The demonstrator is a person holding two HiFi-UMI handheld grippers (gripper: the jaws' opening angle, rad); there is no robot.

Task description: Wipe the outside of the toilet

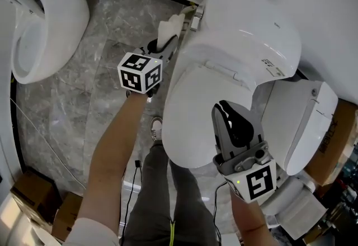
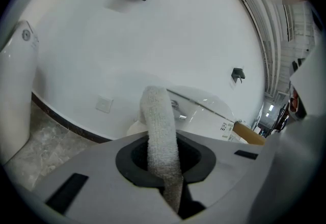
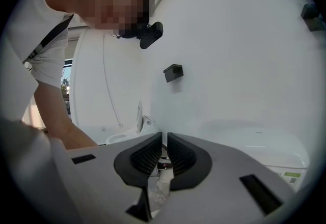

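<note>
the right gripper [image 1: 225,109], its jaws closed together on nothing, hangs over the front edge of the glossy white ceramic toilet's [image 1: 246,32] closed lid. the left gripper [image 1: 165,48] clamps a white terry cloth [image 1: 168,29] at the toilet's left rear side.

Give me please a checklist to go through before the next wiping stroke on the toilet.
1. Cloth clamped in the left gripper: ok, the jaws are shut on it.
2. Free cloth beyond the jaws: ok, a length sticks out.
3. Cloth touching the toilet: cannot tell; it is beside the toilet's left rear, and contact is not visible.
4. Lid down: ok.
5. Right gripper empty: ok; the jaws are nearly together with nothing between them, above the lid.
</note>
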